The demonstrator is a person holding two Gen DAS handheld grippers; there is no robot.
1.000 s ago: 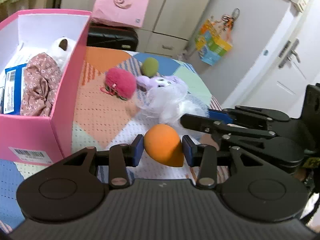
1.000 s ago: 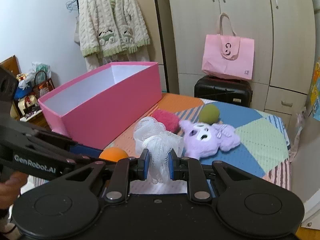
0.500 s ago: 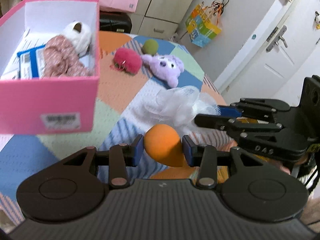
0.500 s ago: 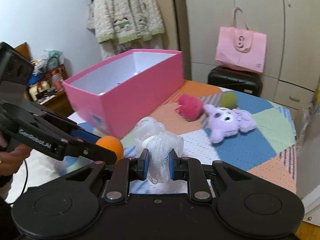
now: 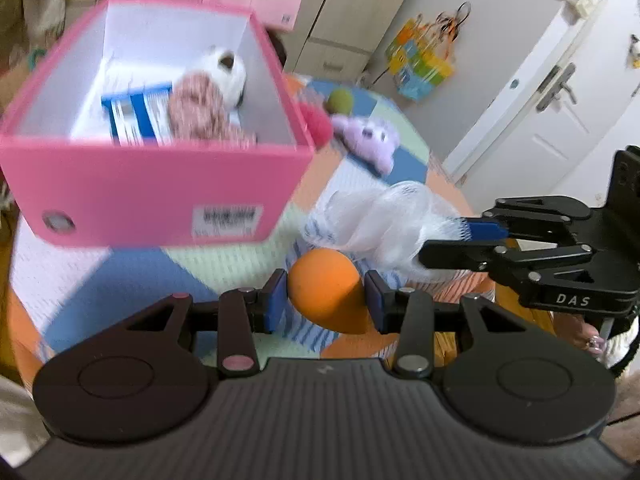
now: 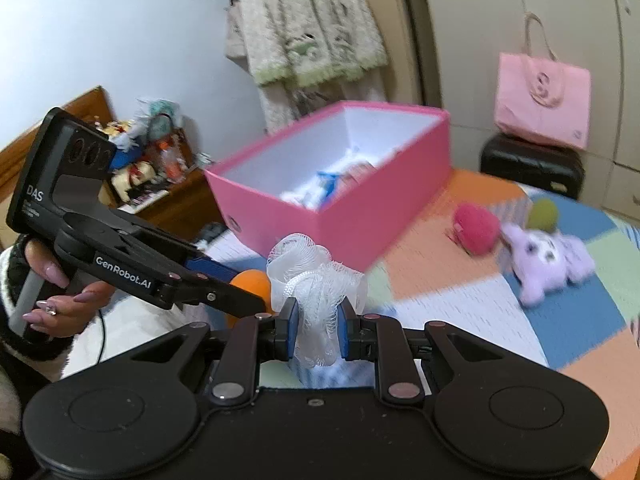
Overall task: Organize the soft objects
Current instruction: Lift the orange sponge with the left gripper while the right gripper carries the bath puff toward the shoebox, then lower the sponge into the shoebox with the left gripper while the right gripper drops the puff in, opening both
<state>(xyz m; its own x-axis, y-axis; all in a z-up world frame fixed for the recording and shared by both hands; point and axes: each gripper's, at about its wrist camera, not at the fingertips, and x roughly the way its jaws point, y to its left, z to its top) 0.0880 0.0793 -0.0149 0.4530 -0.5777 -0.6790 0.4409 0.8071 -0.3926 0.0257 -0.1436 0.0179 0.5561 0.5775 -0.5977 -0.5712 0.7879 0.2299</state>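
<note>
My left gripper (image 5: pixel 326 300) is shut on an orange sponge egg (image 5: pixel 325 289), held above the quilt in front of the pink box (image 5: pixel 152 196). My right gripper (image 6: pixel 317 330) is shut on a white mesh bath pouf (image 6: pixel 316 276), which also shows in the left wrist view (image 5: pixel 376 224). The box (image 6: pixel 380 208) holds a brown floral pouch (image 5: pixel 200 112), a white plush (image 5: pixel 230 70) and a blue packet (image 5: pixel 134 118). On the quilt beyond lie a pink pompom (image 6: pixel 476 229), a green ball (image 6: pixel 542 214) and a purple plush (image 6: pixel 554 260).
A patchwork quilt (image 6: pixel 460 296) covers the bed. A black suitcase (image 6: pixel 532 166) with a pink tote bag (image 6: pixel 542 100) stands behind it by the wardrobe. A cluttered wooden nightstand (image 6: pixel 160 192) is left of the box. A white door (image 5: pixel 560 92) is to the right.
Both grippers have pulled back and up with their objects; the pink box now sits closer in front of the left gripper and its inside shows in both views.
</note>
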